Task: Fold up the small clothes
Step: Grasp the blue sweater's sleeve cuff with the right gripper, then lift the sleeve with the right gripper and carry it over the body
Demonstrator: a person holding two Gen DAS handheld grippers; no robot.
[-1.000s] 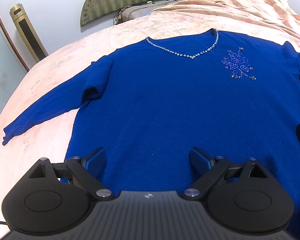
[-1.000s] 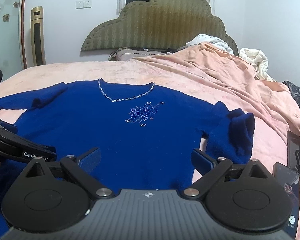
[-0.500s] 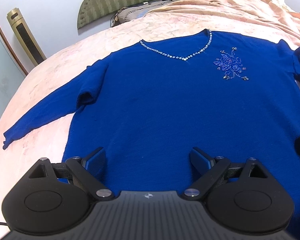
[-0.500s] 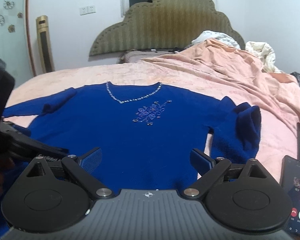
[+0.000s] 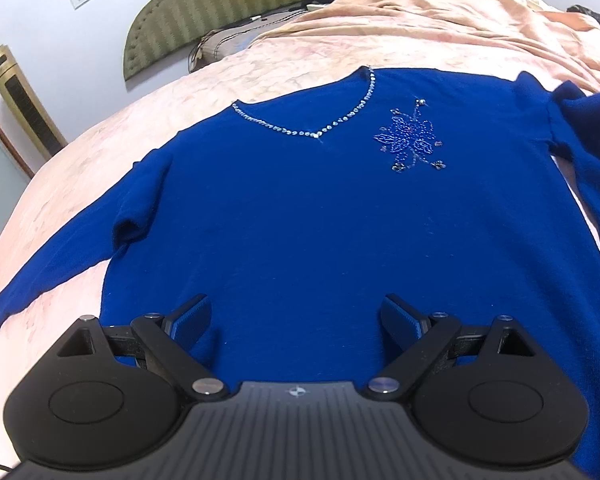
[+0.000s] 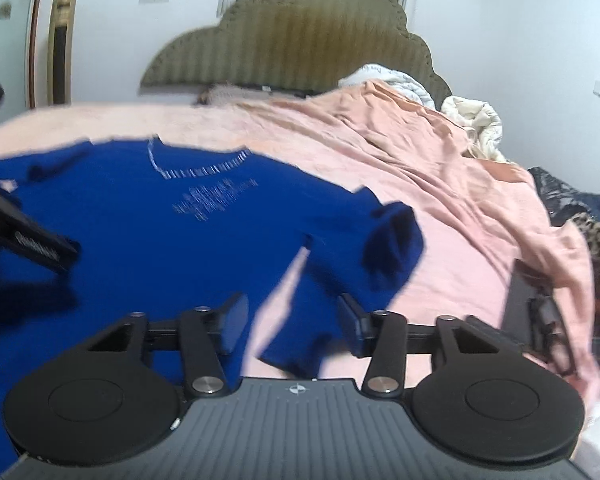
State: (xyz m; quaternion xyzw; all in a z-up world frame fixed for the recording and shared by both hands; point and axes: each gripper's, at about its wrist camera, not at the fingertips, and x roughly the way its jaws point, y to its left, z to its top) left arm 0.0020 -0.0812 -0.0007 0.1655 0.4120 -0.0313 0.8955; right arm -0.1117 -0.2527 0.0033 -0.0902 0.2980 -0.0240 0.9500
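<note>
Left wrist view gives me one royal-blue knit sweater with a beaded neckline (image 5: pixel 300 200) flat on the pink-covered bed (image 5: pixel 80 152), both sleeves visible; my left hand-held gripper (image 5: pixel 296 316) gapes wide above its hem. Only the right wrist view, blurred, shows my right hand-held gripper (image 6: pixel 292 320), jaws just narrowing halfway around the folded sleeve, pads not pressing.

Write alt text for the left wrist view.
A blue sweater lies spread face up on a pink bedspread, its beaded V-neck away from the camera and one sleeve stretched out to the left. The left gripper hangs over the hem, fingers wide apart, holding nothing.
</note>
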